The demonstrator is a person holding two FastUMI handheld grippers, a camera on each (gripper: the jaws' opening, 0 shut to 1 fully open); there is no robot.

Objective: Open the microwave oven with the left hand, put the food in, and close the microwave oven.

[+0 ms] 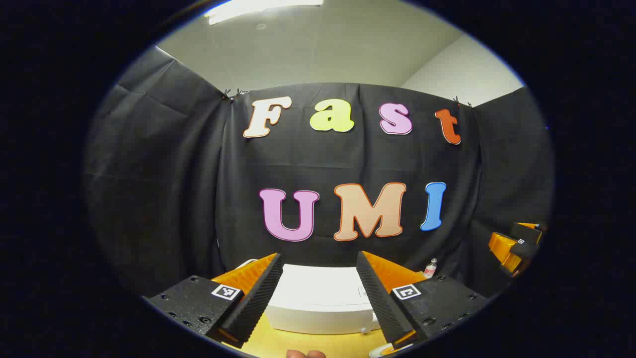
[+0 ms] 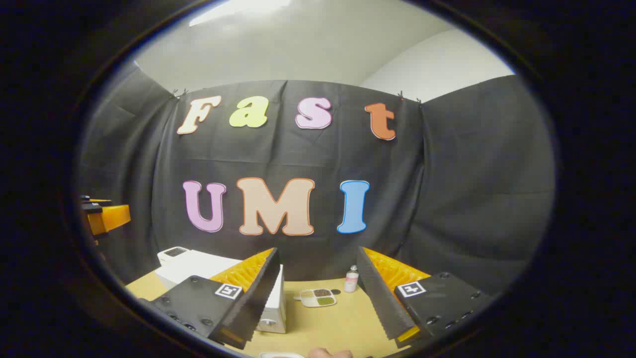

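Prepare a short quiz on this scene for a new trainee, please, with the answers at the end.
1. True or false: the left gripper is shut on the microwave oven.
2. What stands beside the compartment tray on the table: A, a small bottle; B, a kettle; C, a pan?
3. Complete: the right gripper has its fingers ____.

Key: 1 false, it is open and holds nothing; 2 A; 3 open.

Each gripper has two wedge-shaped fingers with finely ribbed inner faces, mounted on dark blocks studded with round screw heads. On the left gripper (image 1: 319,278) a small square black-and-white marker sits on each block, at 8 and 4 o'clock. The right gripper (image 2: 318,278) carries matching markers at the same clock positions.
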